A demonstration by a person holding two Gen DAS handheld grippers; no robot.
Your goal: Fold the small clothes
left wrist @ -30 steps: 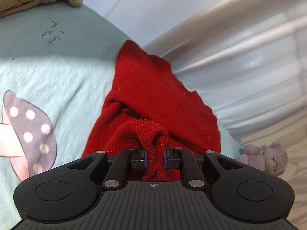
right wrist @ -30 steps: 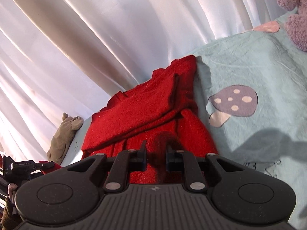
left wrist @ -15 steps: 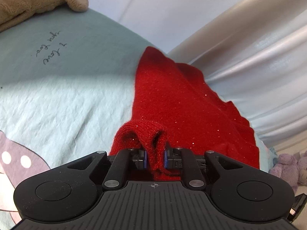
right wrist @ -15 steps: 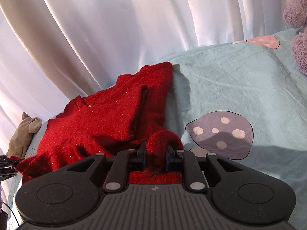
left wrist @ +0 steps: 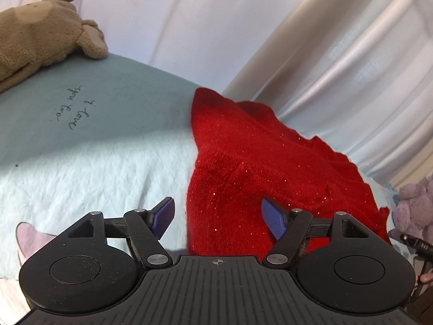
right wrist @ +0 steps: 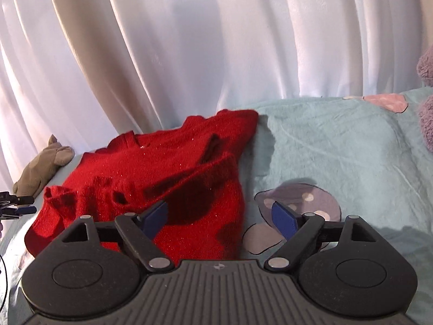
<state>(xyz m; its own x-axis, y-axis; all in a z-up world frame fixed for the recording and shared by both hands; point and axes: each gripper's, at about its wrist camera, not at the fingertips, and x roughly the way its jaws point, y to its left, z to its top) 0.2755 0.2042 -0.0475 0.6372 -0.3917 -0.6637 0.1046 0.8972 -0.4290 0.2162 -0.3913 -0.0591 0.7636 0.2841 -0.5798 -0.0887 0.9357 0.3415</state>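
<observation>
A small red knit sweater (left wrist: pixel 257 168) lies folded on a light blue bedsheet (left wrist: pixel 94 168), near the bed's far edge by the curtain. My left gripper (left wrist: pixel 217 215) is open and empty, just above the sweater's near left edge. In the right wrist view the sweater (right wrist: pixel 162 168) lies spread with a sleeve folded across it. My right gripper (right wrist: pixel 220 216) is open and empty above the sweater's near right corner, beside a purple mushroom print (right wrist: pixel 297 203).
A tan plush toy (left wrist: pixel 40 35) lies at one end of the bed and a purple plush bear (left wrist: pixel 414 208) at the other. White curtains (right wrist: pixel 189 54) hang right behind the bed. The other gripper's tip (right wrist: pixel 16 205) shows at the right wrist view's left edge.
Both grippers were shut on folds of the red sweater; both have opened and let go. The sweater now lies flat on the sheet.
</observation>
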